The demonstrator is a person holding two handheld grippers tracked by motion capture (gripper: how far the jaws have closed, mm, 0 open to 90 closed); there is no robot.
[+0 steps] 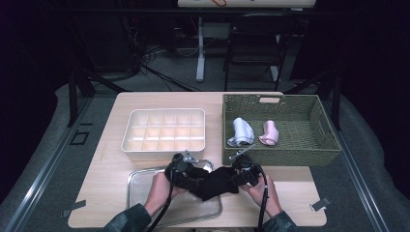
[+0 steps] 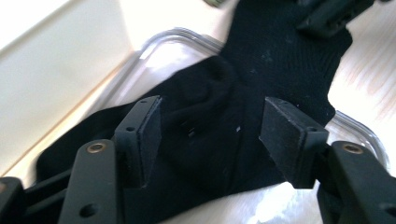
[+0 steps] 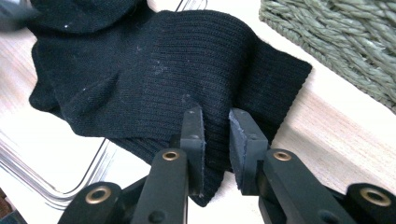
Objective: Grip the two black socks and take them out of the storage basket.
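Black knitted sock (image 3: pixel 154 79), ribbed at the cuff, dotted with pale lint. One piece, adult-looking, dull matt finish, no pattern visible.

Location: front edge of the wooden surface (image 1: pixel 106 159), lying partly over the corner of a clear shallow tray (image 1: pixel 140 193) and partly on bare wood, between the two tools. A cream divided box (image 1: pixel 164 129) sits behind the tray; a green woven basket (image 1: pixel 309 154) to the right holds a pale blue sock (image 1: pixel 241 131) and a pink sock (image 1: pixel 269 133).

Handling, as judged: light, soft and limp; it will sag and fold wherever unsupported, and stretch if pulled from both ends. Not fragile, and the knit should give the pads good friction. Best taken at the ribbed cuff, where the fabric is doubled and firm, or at a bunched fold in the foot.

Left tool (image 2: pixel 212 135): jaws stand apart, straddling a raised fold of the foot end, pads clear of the cloth.

Right tool (image 3: pixel 215 140): jaws narrow, pinching the cuff edge between the pads.
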